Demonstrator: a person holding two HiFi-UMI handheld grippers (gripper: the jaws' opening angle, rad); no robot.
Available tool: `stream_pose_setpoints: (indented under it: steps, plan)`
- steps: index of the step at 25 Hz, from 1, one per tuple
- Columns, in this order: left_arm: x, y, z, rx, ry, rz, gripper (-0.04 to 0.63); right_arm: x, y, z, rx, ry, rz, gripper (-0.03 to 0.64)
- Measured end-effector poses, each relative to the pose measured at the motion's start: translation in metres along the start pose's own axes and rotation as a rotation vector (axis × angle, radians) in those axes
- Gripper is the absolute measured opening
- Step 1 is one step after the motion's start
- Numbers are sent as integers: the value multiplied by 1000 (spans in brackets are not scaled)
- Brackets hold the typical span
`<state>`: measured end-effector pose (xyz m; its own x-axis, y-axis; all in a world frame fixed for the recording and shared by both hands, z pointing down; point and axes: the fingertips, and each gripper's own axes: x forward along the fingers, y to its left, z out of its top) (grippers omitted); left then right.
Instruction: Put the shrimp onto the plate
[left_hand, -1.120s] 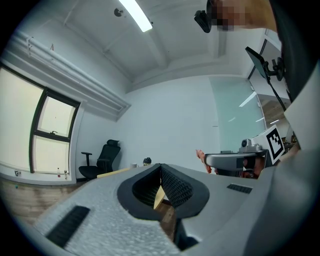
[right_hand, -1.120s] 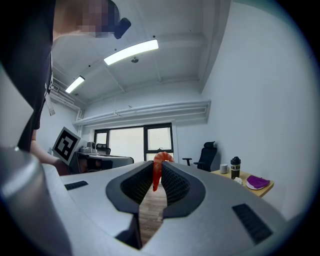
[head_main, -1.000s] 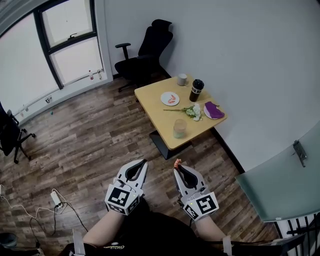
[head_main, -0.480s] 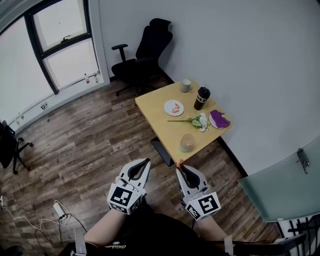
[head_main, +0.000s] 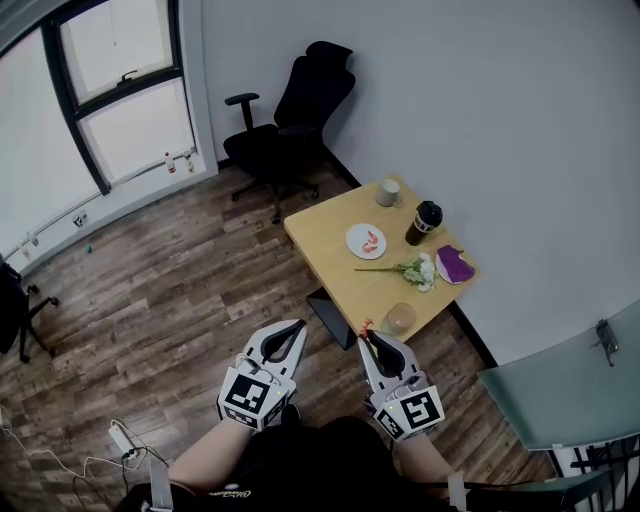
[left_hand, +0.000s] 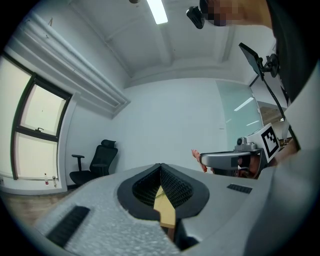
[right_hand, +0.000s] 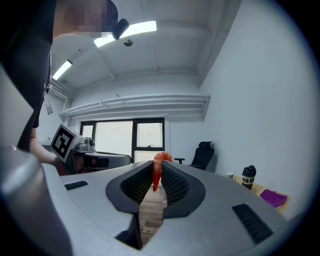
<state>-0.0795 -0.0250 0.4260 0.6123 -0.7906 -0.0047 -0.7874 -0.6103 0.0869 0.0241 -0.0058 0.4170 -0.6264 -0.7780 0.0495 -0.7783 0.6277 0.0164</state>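
Right gripper view: we pinch the shrimp (right_hand: 161, 157) thinly in the right gripper (right_hand: 156, 172) (left gripper (left_hand: 160, 166) closed, empty); a jolt could drop it.

floor (head_main: 180, 260): dark wood planks, grainy, matt
table (head_main: 335, 240): pale wood, smooth, matt
right gripper (head_main: 370, 338): grey plastic, finely textured, matt; pads (right_hand: 176, 185) black, ribbed
shrimp (right_hand: 157, 165): orange, glossy
chair (head_main: 300, 110): black cloth

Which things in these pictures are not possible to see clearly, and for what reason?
- What lies on the plate: head view, too small to identify.
- Gripped part of the shrimp: right gripper view, hidden between the pads of the right claw.
- Contents of the glass: head view, too small.
- Label on the bottle: right gripper view, too small to read.
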Motion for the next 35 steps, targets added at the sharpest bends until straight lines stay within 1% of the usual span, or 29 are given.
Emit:
stream_pose_setpoints:
  steps: [4,10,14,17,22,28,32,35]
  plan:
    - [9,22,-8,2,-10,-21,7,23,-5,-2,-1,7,-19,52]
    - [28,48,-8,0,-15,-25,8,51,-16,-2,-1,-4,-27,52]
    - [42,62,-12,-5,-2,-17,8,67,-27,-3,5,-16,-28,52]
    - [64,70,-10,-9,17,-20,8,79,-46,-8,22,-19,-34,52]
    - [106,86,-20,16,33,-50,8,108,-82,-17,68,-19,-42,52]
    - [168,111,-15,0,45,-49,6,142,-133,-13,83,-25,-44,52]
    - [211,118,-9,11,45,-64,8,158,-170,-7,95,-34,-54,52]
    - [236,123,-1,21,37,-68,8,171,-187,0,93,-41,-42,52]
